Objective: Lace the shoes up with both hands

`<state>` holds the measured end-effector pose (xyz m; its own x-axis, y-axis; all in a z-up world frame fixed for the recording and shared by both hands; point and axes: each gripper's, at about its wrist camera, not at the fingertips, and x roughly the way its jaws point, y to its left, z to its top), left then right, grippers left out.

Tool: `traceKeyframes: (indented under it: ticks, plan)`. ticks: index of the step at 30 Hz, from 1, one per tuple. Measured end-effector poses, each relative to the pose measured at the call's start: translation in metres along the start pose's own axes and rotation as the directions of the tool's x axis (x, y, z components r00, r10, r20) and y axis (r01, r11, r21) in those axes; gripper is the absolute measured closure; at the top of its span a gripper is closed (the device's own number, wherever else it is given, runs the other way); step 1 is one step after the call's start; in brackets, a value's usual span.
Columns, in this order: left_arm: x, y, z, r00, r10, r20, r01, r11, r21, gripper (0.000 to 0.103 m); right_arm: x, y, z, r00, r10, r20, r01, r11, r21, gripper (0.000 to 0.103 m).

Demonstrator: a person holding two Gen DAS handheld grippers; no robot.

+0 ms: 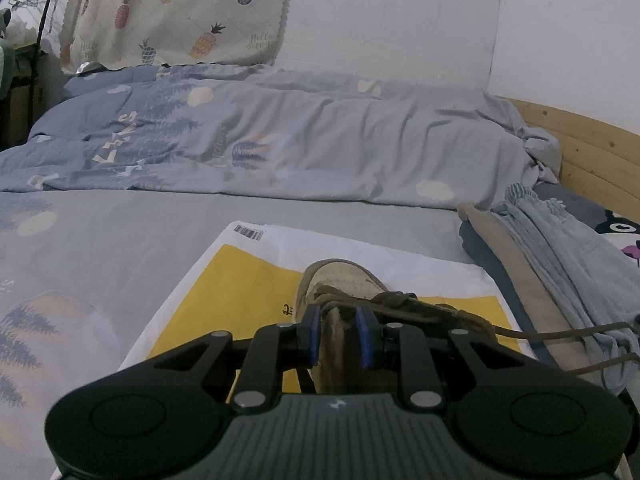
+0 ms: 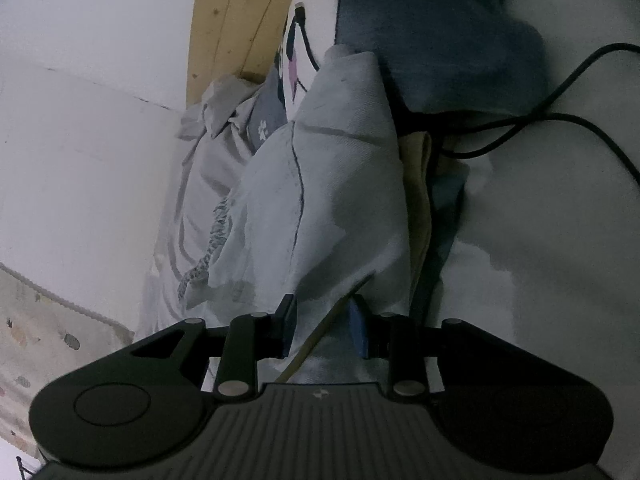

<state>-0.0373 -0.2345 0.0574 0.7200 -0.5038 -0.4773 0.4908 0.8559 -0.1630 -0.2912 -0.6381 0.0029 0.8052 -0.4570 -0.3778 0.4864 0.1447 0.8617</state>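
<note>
A tan suede shoe (image 1: 344, 276) lies on a yellow and white bag (image 1: 240, 280) on the bed, toe pointing away. My left gripper (image 1: 338, 334) is shut on the shoe's rear part, which fills the gap between the blue pads. Two strands of brown lace (image 1: 560, 334) run from the shoe off to the right over the clothes. In the right wrist view, my right gripper (image 2: 322, 316) is rolled sideways above a pile of clothes with its jaws opening. One thin strand of lace (image 2: 308, 350) crosses the gap at a slant, and neither pad presses on it.
Folded grey and blue clothes (image 1: 560, 248) lie right of the shoe. A rumpled blue quilt (image 1: 280, 140) and a pineapple pillow (image 1: 180, 12) lie behind. A wooden headboard (image 1: 592, 152) stands at far right. A black cable (image 2: 560, 92) crosses the bedding.
</note>
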Motion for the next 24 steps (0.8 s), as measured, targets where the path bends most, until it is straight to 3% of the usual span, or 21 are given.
traceKeyframes:
  ticks: [5, 6, 7, 10, 11, 13, 15, 18, 21, 24]
  plan:
    - [0.001, 0.003, 0.001, 1.000, 0.011, 0.001, -0.011, 1.000, -0.006, 0.084, 0.007, 0.006, -0.004, 0.999, -0.034, 0.026, 0.036, 0.996, -0.086, 0.077]
    - [0.000, 0.003, 0.001, 1.000, 0.015, -0.001, -0.015, 1.000, -0.005, 0.084, 0.008, 0.010, -0.005, 0.998, -0.057, 0.034, 0.061, 0.991, -0.120, 0.083]
    - [0.000, 0.004, 0.002, 1.000, 0.018, -0.005, -0.018, 1.000, -0.002, 0.084, 0.009, 0.013, -0.007, 0.995, -0.086, 0.047, 0.093, 0.983, -0.156, 0.097]
    - [-0.004, 0.006, 0.004, 1.000, 0.012, -0.002, -0.012, 1.000, -0.009, 0.083, 0.009, 0.032, -0.017, 0.986, -0.133, 0.102, 0.158, 0.939, -0.306, 0.100]
    - [-0.007, 0.007, 0.005, 1.000, 0.007, 0.005, -0.007, 1.000, -0.016, 0.083, 0.006, 0.048, -0.027, 0.982, -0.127, 0.141, 0.175, 0.896, -0.408, 0.100]
    - [-0.014, 0.011, 0.008, 1.000, -0.007, 0.030, 0.008, 0.999, -0.034, 0.083, 0.000, 0.079, -0.047, 0.971, -0.102, 0.216, 0.214, 0.777, -0.592, 0.101]
    - [-0.024, 0.017, 0.011, 0.996, -0.029, 0.082, 0.034, 0.998, -0.061, 0.083, -0.011, 0.116, -0.081, 0.966, -0.008, 0.259, 0.212, 0.599, -0.772, 0.101]
    - [-0.037, 0.029, 0.015, 0.981, -0.114, 0.159, 0.133, 0.985, -0.111, 0.071, -0.026, 0.149, -0.144, 0.966, 0.146, 0.212, 0.151, 0.345, -0.926, 0.101]
    - [-0.050, 0.041, 0.017, 0.934, -0.248, 0.257, 0.292, 0.944, -0.151, 0.052, -0.037, 0.169, -0.217, 0.960, 0.260, 0.107, 0.094, 0.063, -0.994, 0.101]
    - [-0.062, 0.052, 0.018, 0.864, -0.359, 0.354, 0.437, 0.883, -0.171, 0.044, -0.046, 0.173, -0.272, 0.951, 0.310, -0.005, 0.037, -0.128, -0.991, 0.101]
